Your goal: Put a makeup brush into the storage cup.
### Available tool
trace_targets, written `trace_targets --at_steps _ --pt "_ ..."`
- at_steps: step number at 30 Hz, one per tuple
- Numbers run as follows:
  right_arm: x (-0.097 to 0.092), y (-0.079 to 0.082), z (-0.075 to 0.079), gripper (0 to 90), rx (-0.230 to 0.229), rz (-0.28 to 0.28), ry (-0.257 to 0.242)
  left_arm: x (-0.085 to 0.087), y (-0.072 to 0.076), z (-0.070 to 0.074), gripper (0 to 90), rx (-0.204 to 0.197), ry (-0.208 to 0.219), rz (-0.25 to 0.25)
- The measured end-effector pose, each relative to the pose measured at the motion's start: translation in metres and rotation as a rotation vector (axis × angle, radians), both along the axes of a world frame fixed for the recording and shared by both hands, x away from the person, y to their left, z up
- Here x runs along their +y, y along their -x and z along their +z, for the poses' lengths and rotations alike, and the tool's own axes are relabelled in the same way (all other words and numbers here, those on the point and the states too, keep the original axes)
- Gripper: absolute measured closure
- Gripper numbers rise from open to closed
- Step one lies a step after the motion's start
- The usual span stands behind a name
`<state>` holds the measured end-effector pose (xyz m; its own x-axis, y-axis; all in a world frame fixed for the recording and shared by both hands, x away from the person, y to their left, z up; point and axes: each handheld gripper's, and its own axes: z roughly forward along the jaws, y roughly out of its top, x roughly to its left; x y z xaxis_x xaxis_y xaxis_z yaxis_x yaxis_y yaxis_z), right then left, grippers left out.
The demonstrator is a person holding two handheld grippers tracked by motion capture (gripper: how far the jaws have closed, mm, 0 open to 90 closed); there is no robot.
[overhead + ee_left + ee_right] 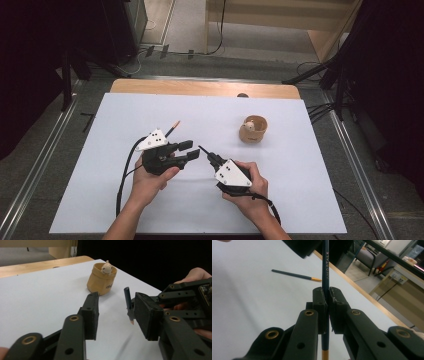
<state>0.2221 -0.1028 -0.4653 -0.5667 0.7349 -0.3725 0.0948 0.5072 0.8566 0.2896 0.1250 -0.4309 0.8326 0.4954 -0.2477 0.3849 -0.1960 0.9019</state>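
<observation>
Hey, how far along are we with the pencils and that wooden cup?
Done: the right tool is shut on a dark pencil. In hand: that pencil is held up by the open jaws of the left tool, perhaps for a handover. Left: no pencil shows in the wooden cup, and a second pencil lies on the table.

Wooden cup [253, 130] far right on table [100, 165]; loose pencil [173, 128] behind left gripper [188, 151], right gripper [216, 161] beside it.
</observation>
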Motion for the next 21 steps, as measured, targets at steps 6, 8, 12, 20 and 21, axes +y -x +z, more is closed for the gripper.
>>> trace_targets --at_steps 6,8,12,20,21 --pt "0.0058 0.002 -0.0016 85.2 -0.02 0.021 0.021 -0.002 -0.0004 0.0005 66.3 0.028 0.022 -0.037" --pt "0.0073 0.0029 -0.0019 85.2 -0.023 0.023 0.027 -0.0028 -0.0003 0.0007 68.8 0.038 0.03 -0.052" --pt "0.008 0.0035 -0.0019 85.2 -0.032 0.031 0.023 -0.0048 -0.0002 0.0004 79.1 0.047 0.025 -0.068" --pt "0.0074 -0.0003 -0.0041 65.5 0.006 0.026 -0.015 -0.0026 0.0006 0.0029 87.1 0.024 0.024 -0.083" --pt "0.0076 -0.0019 -0.0053 60.5 0.029 0.003 -0.013 -0.0016 0.0006 0.0036 87.1 0.024 0.026 -0.079"
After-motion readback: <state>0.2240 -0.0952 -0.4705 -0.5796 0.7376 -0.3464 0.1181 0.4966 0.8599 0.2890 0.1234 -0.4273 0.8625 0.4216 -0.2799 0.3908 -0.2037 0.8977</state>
